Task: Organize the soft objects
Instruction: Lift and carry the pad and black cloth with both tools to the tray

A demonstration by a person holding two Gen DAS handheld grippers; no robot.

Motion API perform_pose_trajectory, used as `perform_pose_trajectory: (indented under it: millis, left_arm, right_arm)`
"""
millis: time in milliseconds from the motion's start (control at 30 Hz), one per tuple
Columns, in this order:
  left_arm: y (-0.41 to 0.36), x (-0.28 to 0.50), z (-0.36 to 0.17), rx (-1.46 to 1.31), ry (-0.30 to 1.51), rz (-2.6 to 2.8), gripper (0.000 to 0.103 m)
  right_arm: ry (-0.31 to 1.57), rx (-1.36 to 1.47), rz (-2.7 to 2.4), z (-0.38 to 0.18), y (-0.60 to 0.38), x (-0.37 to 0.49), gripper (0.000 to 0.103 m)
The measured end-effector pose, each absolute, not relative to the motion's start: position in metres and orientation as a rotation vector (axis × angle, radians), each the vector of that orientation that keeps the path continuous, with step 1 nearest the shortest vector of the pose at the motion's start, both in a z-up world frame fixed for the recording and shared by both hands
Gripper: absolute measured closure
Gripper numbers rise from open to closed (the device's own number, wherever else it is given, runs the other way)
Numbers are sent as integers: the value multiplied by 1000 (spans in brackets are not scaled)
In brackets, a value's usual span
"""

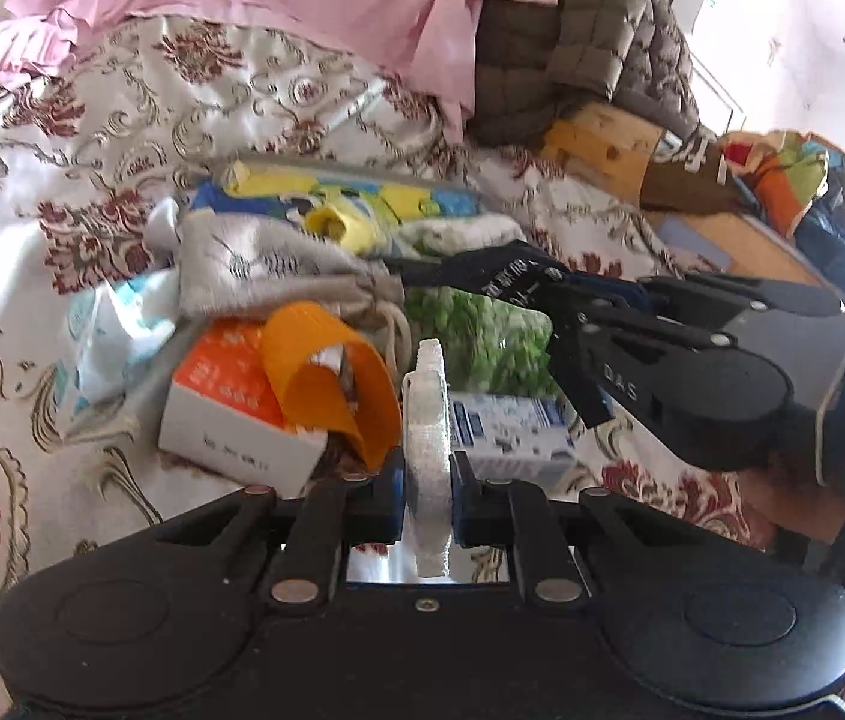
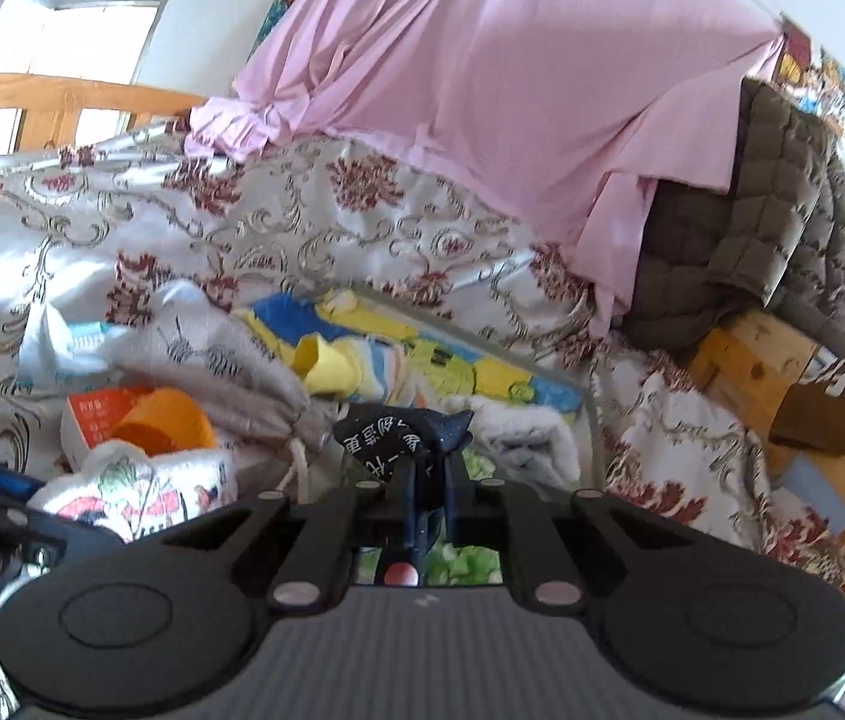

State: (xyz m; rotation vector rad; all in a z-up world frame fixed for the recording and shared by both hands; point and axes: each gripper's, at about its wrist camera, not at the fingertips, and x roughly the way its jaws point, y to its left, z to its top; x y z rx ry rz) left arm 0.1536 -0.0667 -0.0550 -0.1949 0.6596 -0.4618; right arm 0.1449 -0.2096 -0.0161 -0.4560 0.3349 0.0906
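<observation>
Bedspread [image 1: 14,276]: floral, cream and red, spread under everything; a pile of soft goods lay at its middle.
Wrapper [image 1: 104,336]: pale blue and white, crumpled, at the pile's left edge.
Grey pouch [image 1: 254,264]: drawstring cloth, lying behind the box.
Box [image 1: 224,414]: orange and white carton, just left of the left gripper's tips.
Orange band [image 1: 326,384]: looped cloth, resting on the box's right end.
Left gripper [image 1: 427,495]: low in its own view, tilted downward, jaws drawn narrow onto the white pad.
White pad [image 1: 425,420]: flat stuffed piece, clamped edge-on between the left jaws, standing upright; printed face showed in the right wrist view [image 2: 140,480].
Yellow-blue cloth [image 1: 356,198]: patterned, at the back of the pile.
Green bag [image 1: 482,336]: behind the pad, partly under the right gripper.
Blue-white carton [image 1: 506,426]: just right of the pad, on the bedspread.
Right gripper [image 1: 554,300]: reached in from the right, nearly level, jaws pinched on the dark cloth.
Dark cloth [image 2: 404,438]: navy with white characters, gripped between the right jaws, above the green bag.
Pink sheet [image 2: 482,90]: draped at the back.
Quilted cover [image 2: 752,228]: olive-brown, right of the sheet.
</observation>
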Motion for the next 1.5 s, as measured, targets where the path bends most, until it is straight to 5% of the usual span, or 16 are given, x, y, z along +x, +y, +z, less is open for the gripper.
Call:
perform_pose_trajectory:
  millis: [400,733,1500]
  left_arm:
    - [-51,172,-7,-258,484,-412,88]
    - [-61,275,29,-289,421,-366,88]
    - [-147,433,-13,-240,569,-400,88]
  right_arm:
    - [139,-402,73,10,-218,170,93]
    - [145,-222,101,16,-249,249,93]
    - [324,159,45,6,-362,375,93]
